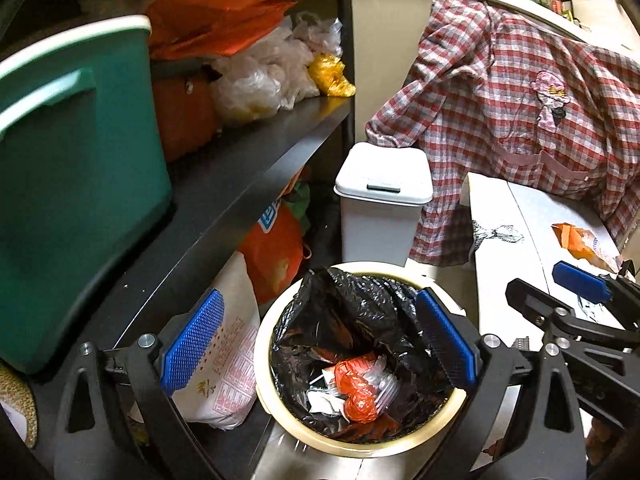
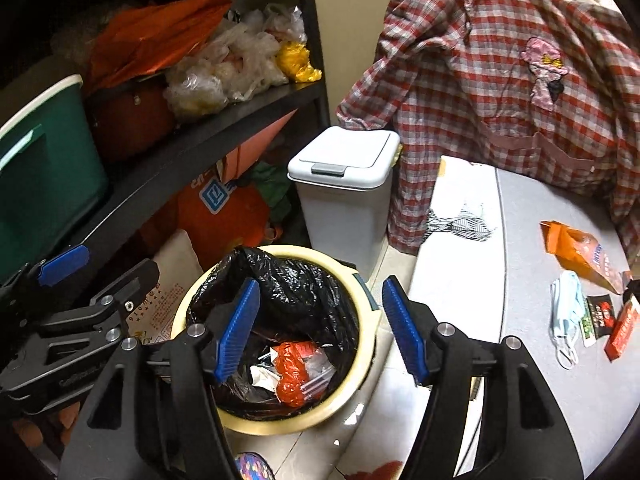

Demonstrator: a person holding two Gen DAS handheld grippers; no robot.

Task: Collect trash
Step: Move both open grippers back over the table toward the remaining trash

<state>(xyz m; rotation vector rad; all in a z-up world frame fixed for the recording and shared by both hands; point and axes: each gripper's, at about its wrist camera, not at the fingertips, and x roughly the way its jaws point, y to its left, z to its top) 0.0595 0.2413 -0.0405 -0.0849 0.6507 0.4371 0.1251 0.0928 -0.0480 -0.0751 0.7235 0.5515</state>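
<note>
Bin sits right under your left gripper; jaws wide apart and empty, red wrapper lying inside the black liner.

Right wrist view: right gripper parted, nothing between its pads. Remaining trash on the counter: orange packet, face mask. Swing right, take the mask by its bunched middle.

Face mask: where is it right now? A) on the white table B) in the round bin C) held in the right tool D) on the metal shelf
A. The face mask lies flat on the table beside the wrappers, outside the bin.
</note>
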